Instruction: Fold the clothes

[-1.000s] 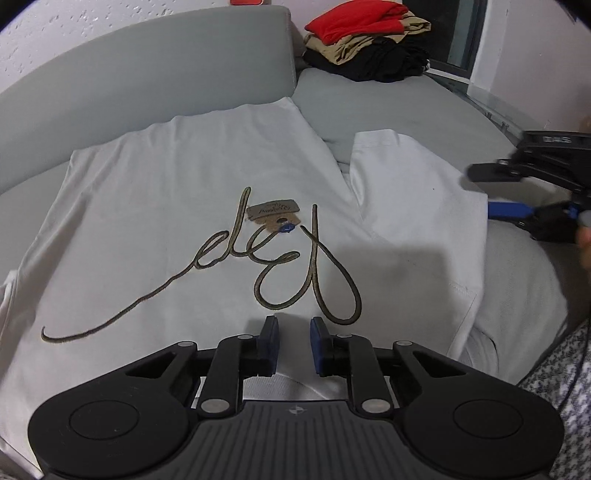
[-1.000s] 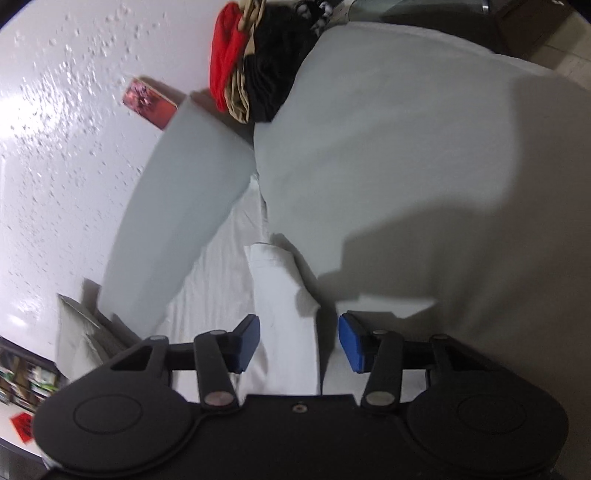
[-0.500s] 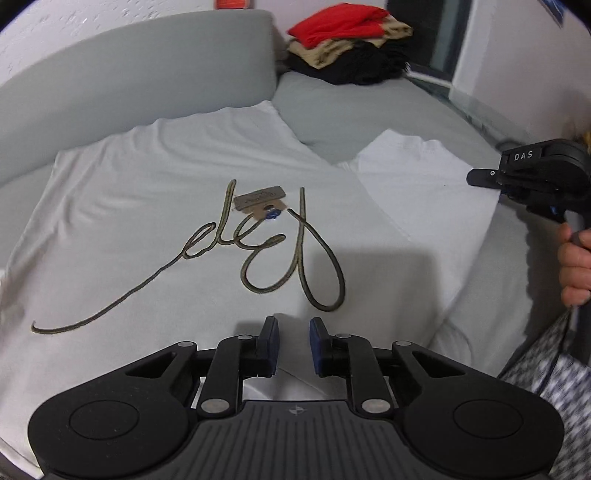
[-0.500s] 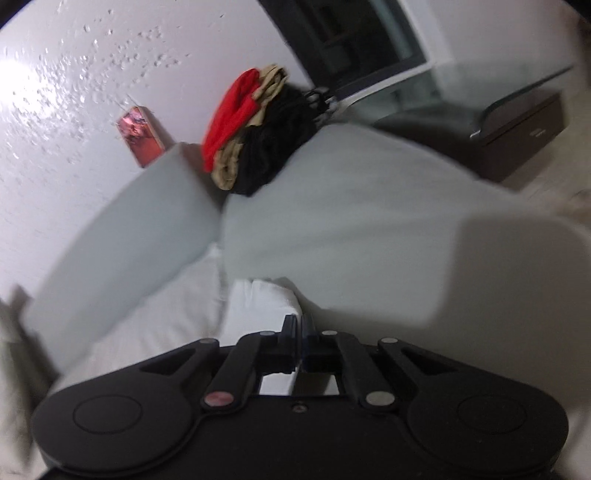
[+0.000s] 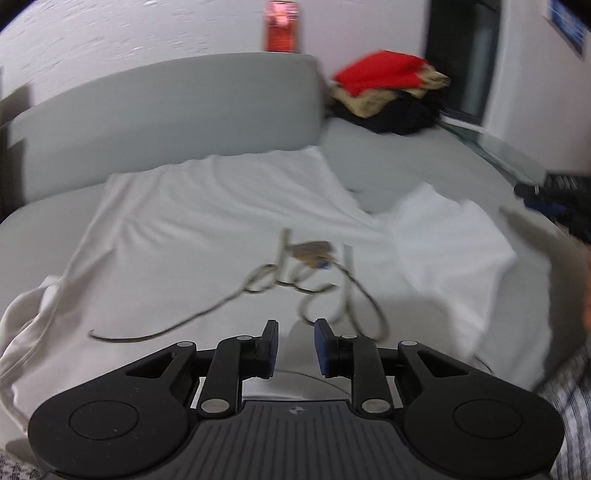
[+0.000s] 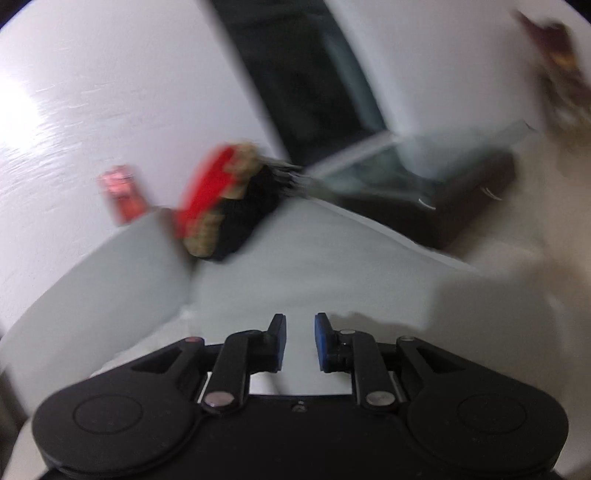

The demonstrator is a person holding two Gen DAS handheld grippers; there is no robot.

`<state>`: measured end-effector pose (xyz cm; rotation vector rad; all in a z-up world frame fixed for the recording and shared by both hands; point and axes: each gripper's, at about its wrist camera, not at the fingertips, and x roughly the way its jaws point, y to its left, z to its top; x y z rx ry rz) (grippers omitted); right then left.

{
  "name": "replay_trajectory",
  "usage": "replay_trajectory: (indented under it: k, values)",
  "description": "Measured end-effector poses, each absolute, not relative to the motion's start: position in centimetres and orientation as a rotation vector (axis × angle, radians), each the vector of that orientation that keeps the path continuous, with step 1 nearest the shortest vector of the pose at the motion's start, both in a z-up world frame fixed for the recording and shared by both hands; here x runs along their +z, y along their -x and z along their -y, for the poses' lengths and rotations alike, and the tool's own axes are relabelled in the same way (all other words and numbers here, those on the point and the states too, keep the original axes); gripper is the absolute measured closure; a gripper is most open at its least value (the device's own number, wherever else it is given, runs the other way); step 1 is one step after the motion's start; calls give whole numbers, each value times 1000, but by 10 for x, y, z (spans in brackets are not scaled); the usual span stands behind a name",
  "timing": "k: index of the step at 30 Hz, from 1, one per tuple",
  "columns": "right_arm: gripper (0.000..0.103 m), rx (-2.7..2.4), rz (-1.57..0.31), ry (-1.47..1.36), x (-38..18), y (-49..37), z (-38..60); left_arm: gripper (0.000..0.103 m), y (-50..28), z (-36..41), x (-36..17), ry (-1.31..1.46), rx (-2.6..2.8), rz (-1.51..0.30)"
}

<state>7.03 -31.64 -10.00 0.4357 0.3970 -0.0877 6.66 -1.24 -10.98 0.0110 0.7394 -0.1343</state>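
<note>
A white T-shirt (image 5: 207, 221) with dark script lettering and a brown tag (image 5: 314, 251) lies spread on the grey sofa seat (image 5: 406, 155). Its right sleeve (image 5: 450, 243) is turned in and rumpled. My left gripper (image 5: 295, 339) hovers over the near hem, its jaws opening and nothing pinched between the pads. My right gripper (image 6: 300, 332) points up toward the sofa's far end, jaws opening with only grey cushion showing in the gap. It also appears at the far right edge of the left wrist view as the right gripper (image 5: 554, 199), beyond the sleeve. Both views are blurred.
A stack of folded clothes (image 5: 388, 92), red on tan on black, sits at the sofa's far end, also seen as the stack (image 6: 221, 206). The grey backrest (image 5: 166, 110) runs behind the shirt, a red object (image 5: 282, 26) above it. A dark low cabinet (image 6: 461, 184) stands beyond the sofa.
The right gripper closed at the white sleeve, then opened, let go of it, rose and tipped up toward the wall. The left view pulled back and tilted up; the sleeve shifted inward.
</note>
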Motion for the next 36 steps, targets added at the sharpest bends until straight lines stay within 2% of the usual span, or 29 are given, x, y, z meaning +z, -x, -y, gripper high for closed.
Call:
replay_trajectory:
  k: [5, 8, 9, 10, 14, 17, 19, 22, 24, 27, 28, 29, 30, 31, 33, 36]
  values:
    - [84, 225, -611, -174, -118, -92, 236, 81, -76, 8, -125, -50, -53, -790]
    - [84, 160, -769, -103, -137, -113, 217, 80, -72, 6, -133, -131, -66, -836]
    - [96, 70, -815, -88, -144, -119, 219, 80, -71, 4, -131, -144, -75, -856]
    - [103, 0, -839, -105, -148, -123, 225, 80, -71, 0, -127, -134, -79, -885]
    - [103, -146, -794, -193, -135, -112, 242, 81, -59, -22, -113, -91, -97, -936]
    - [92, -85, -743, -241, -120, -98, 235, 80, -34, -50, -97, -27, -107, -877]
    - [89, 39, -692, -266, -110, -86, 224, 80, -24, -69, -86, 14, -80, -838]
    - [89, 246, -663, -249, -106, -67, 196, 79, -27, -83, -83, -64, 68, -792]
    - [89, 361, -680, -207, -106, -62, 174, 79, -33, -85, -96, -129, 106, -796]
    - [89, 425, -715, -114, -111, -58, 144, 81, -37, -81, -128, -187, 54, -902]
    - [88, 437, -742, -87, -113, -60, 137, 83, -28, -76, -131, -232, 38, -873]
    - [86, 446, -786, -62, -118, -60, 132, 85, -22, -71, -130, -273, 9, -869]
    - [77, 454, -847, -37, -123, -58, 129, 85, -16, -71, -125, -277, -22, -874]
    - [74, 464, -883, -13, -128, -53, 126, 85, -11, -75, -118, -249, -67, -878]
    - [72, 480, -870, 38, -125, -36, 127, 70, 2, -86, -105, -196, -137, -852]
    - [71, 473, -867, -47, -119, -26, 136, 69, 10, -117, -88, -81, -131, -781]
